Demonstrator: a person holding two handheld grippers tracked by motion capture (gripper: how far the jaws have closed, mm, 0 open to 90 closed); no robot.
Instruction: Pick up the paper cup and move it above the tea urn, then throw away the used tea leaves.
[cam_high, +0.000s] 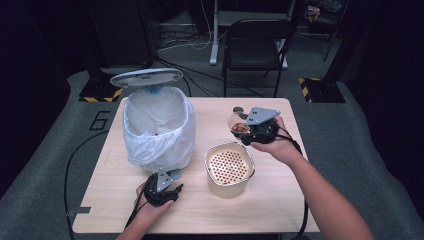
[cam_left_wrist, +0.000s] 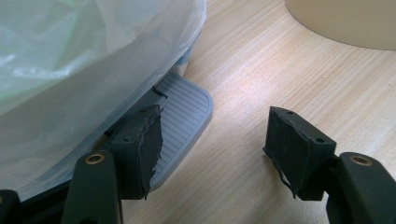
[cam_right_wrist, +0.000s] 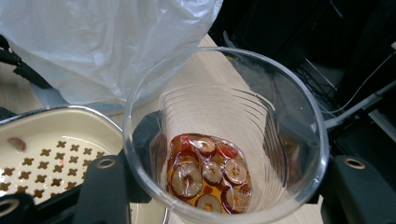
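Down by the bin's pedal (cam_left_wrist: 184, 112), the left gripper (cam_left_wrist: 215, 144) has jaws apart, while the right gripper (cam_high: 250, 131) squeezes a clear cup (cam_right_wrist: 224, 135) of sliced dates, probably ready for tipping into the strainer pot (cam_high: 229, 169) next

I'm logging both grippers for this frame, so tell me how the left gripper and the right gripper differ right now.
The left gripper has its jaws spread with nothing between them; the right gripper is shut on a clear plastic cup of sliced fruit in liquid. The left gripper sits low at the pedal of the bag-lined bin, one jaw over the pedal; the right gripper is held up beside the perforated beige container. Both are hand-held, with black jaws.
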